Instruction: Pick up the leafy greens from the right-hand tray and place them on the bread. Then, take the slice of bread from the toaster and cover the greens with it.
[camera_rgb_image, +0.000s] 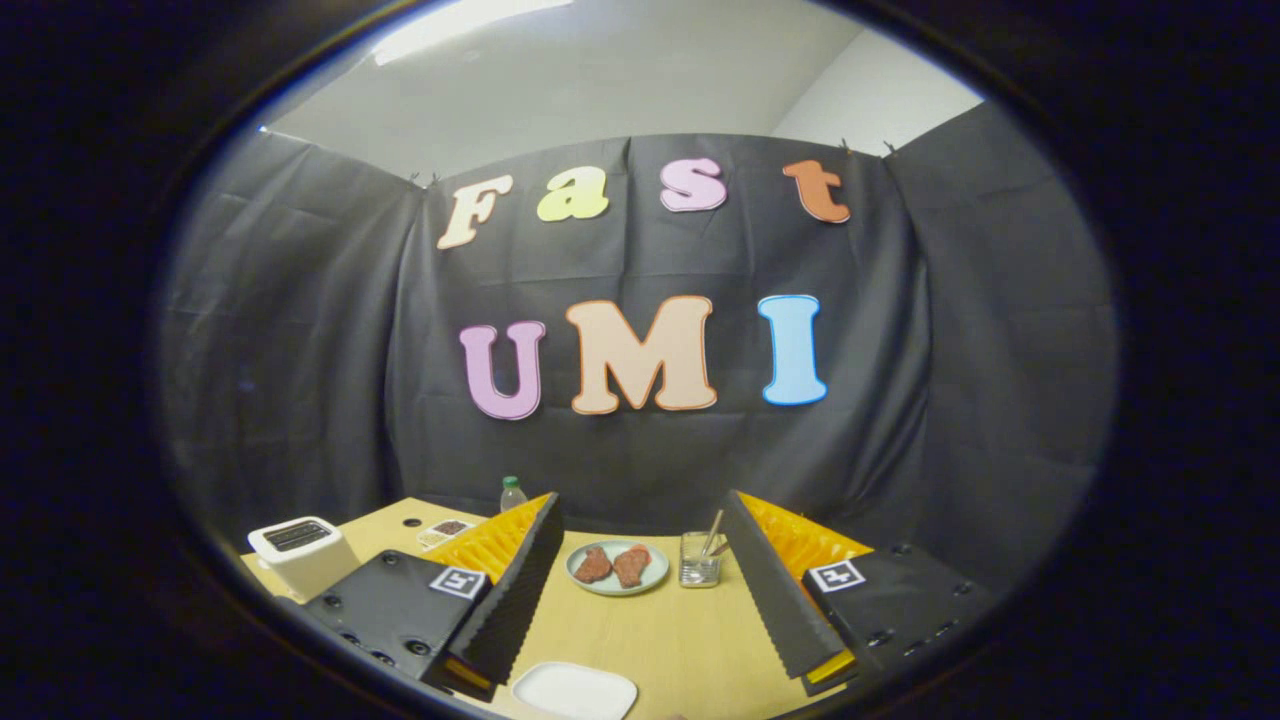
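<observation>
Your gripper (640, 590) is up off the wooden table (680, 640), fingers spread wide apart with nothing between them. Through the gap, beyond the fingertips, you're looking at a pale round plate (618, 568) carrying two reddish-brown pieces of meat (612, 565) side by side. Just beside that plate, towards your right finger, stands a clear glass (699, 560) with a stick or straw leaning in it. Down between the fingers, close in, lies a white tray (575, 690) with rounded corners, bare on the part you can see. Off past your left finger sits the white toaster (302, 552), its dark slot facing up; whether a slice of bread is in there, you can't tell from here. Behind the left finger there's a small card or tray with dark patches (445, 530) flat on the table, too small to make out, and a clear bottle with a green cap (512, 493) stands near the back edge against the black cloth wall (300, 350).
</observation>
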